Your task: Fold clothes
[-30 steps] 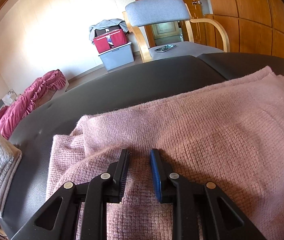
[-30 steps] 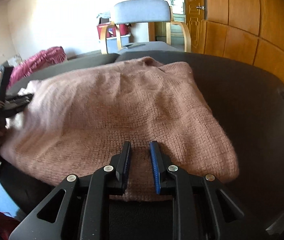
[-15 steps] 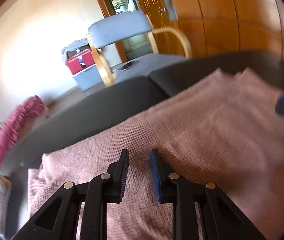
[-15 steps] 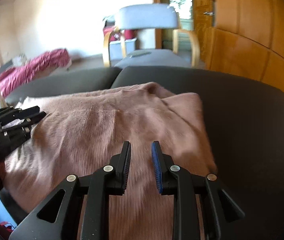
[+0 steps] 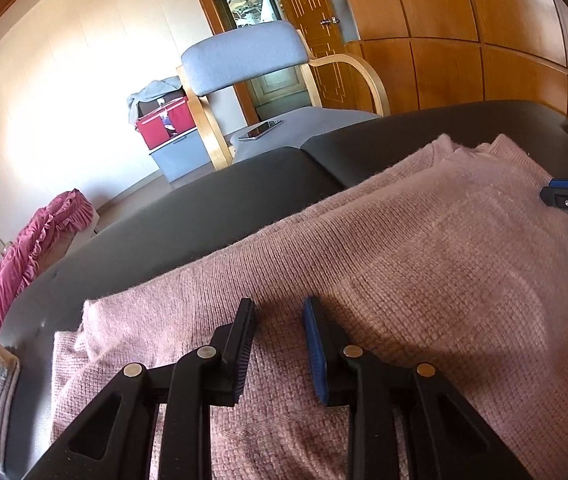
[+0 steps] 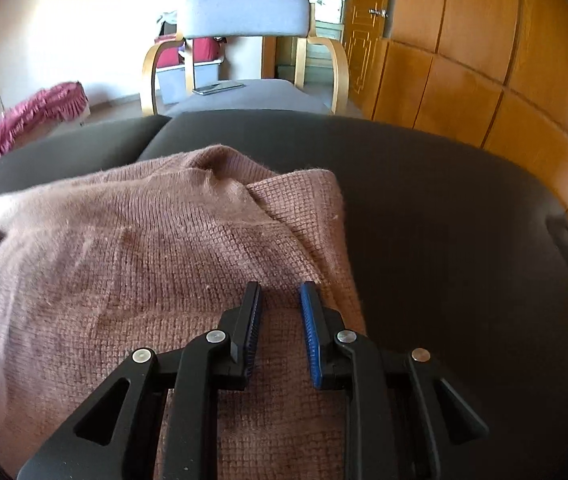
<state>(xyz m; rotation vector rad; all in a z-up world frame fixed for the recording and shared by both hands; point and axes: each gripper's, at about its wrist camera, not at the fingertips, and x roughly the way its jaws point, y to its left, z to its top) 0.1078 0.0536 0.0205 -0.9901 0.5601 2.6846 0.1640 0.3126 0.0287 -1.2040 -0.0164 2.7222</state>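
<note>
The pink sweater (image 5: 383, 264) lies folded across the black table (image 5: 188, 216). Both hands have slid along it: the left gripper (image 5: 278, 344), just opening slightly, and the right gripper (image 6: 282, 328) hover released, smoothing apparently done.

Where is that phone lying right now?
The phone lies on the grey seat of the wooden armchair beyond the dark table, behind the pink sweater.

Under and ahead of both pairs of jaws the sweater (image 5: 383, 248) lies on the desk (image 6: 443, 200); beyond the desk stands a chair (image 6: 244, 12) with a phone (image 6: 218, 88) on its seat
</note>
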